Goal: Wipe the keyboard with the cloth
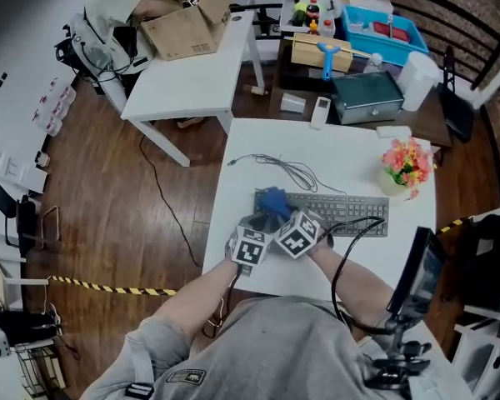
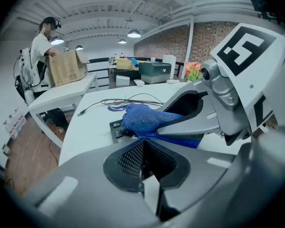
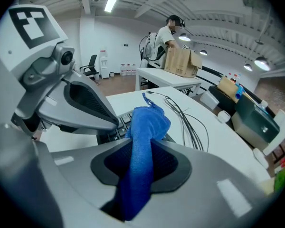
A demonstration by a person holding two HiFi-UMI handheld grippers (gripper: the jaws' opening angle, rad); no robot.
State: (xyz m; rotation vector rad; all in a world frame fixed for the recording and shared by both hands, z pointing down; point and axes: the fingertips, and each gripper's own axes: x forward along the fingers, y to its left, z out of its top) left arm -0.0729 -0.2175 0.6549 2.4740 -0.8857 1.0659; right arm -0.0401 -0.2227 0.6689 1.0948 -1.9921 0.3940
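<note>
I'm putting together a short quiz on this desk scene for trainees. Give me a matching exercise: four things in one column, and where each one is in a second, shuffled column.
Things
1. cloth
2. keyboard
3. flowers
4. cardboard box

Places
A. on the other white table, far left
B. at the far right corner of the near table
C. clamped in the right gripper
D. flat across the near table, left end under the cloth

Pairs: 1-C, 2-D, 3-B, 4-A
</note>
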